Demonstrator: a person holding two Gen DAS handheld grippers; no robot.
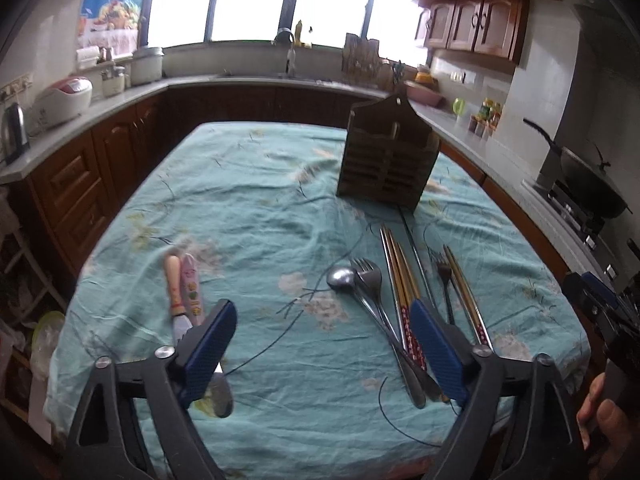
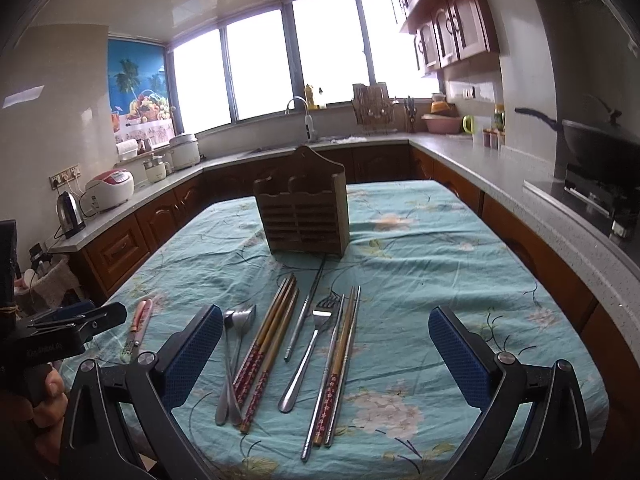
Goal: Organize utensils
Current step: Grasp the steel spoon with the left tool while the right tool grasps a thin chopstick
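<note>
Utensils point(image 2: 280, 344) are lying loose on the teal tablecloth point(image 2: 420, 240), near side of the wooden holder point(image 2: 302, 216), while the left gripper point(image 1: 324, 344) and right gripper point(image 2: 326, 352) are both hanging wide open over them, gripping nothing

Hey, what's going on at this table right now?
A person holds a gripper in each hand over a table laid with utensils, sorting them into the wooden utensil holder. Both the left gripper and right gripper are open and hold nothing. Chopsticks, spoons, a fork and two pink-handled children's utensils lie on the cloth.
</note>
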